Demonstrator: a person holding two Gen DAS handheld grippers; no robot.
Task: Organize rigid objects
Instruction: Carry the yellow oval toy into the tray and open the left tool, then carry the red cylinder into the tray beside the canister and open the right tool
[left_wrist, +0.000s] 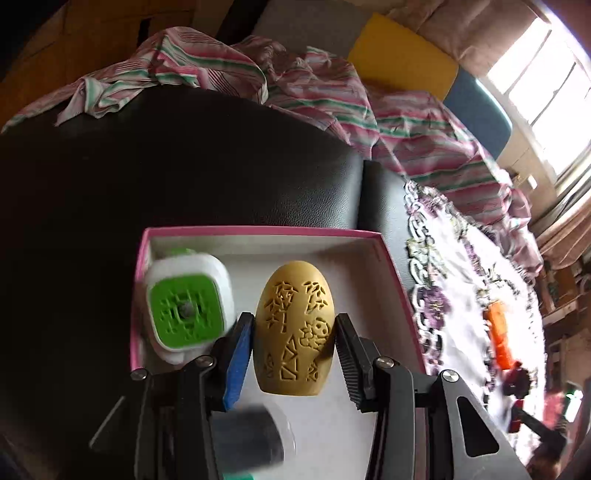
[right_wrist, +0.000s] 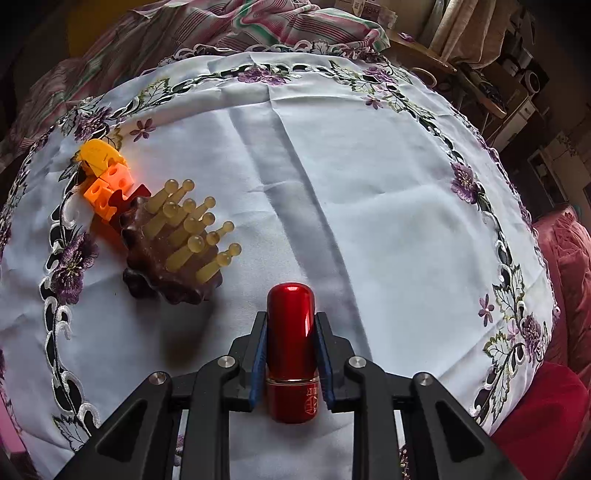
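In the left wrist view my left gripper (left_wrist: 294, 325) is shut on a tan carved egg-shaped object (left_wrist: 295, 328), held over a pink-rimmed white box (left_wrist: 258, 233). A white and green square device (left_wrist: 188, 306) lies in the box's left side. A dark cylinder with a clear part (left_wrist: 255, 432) lies below the gripper, blurred. In the right wrist view my right gripper (right_wrist: 290, 328) is shut on a red metallic cylinder (right_wrist: 291, 343) over the embroidered tablecloth (right_wrist: 351, 184). A brown massage comb with amber pegs (right_wrist: 173, 247) and an orange block toy (right_wrist: 107, 177) lie to the left.
The box rests on a black leather surface (left_wrist: 184, 166). A striped pink cloth (left_wrist: 314, 92) is heaped behind it and behind the tablecloth. A yellow cushion (left_wrist: 402, 59) lies further back. Red fabric (right_wrist: 546, 406) sits at the table's right edge.
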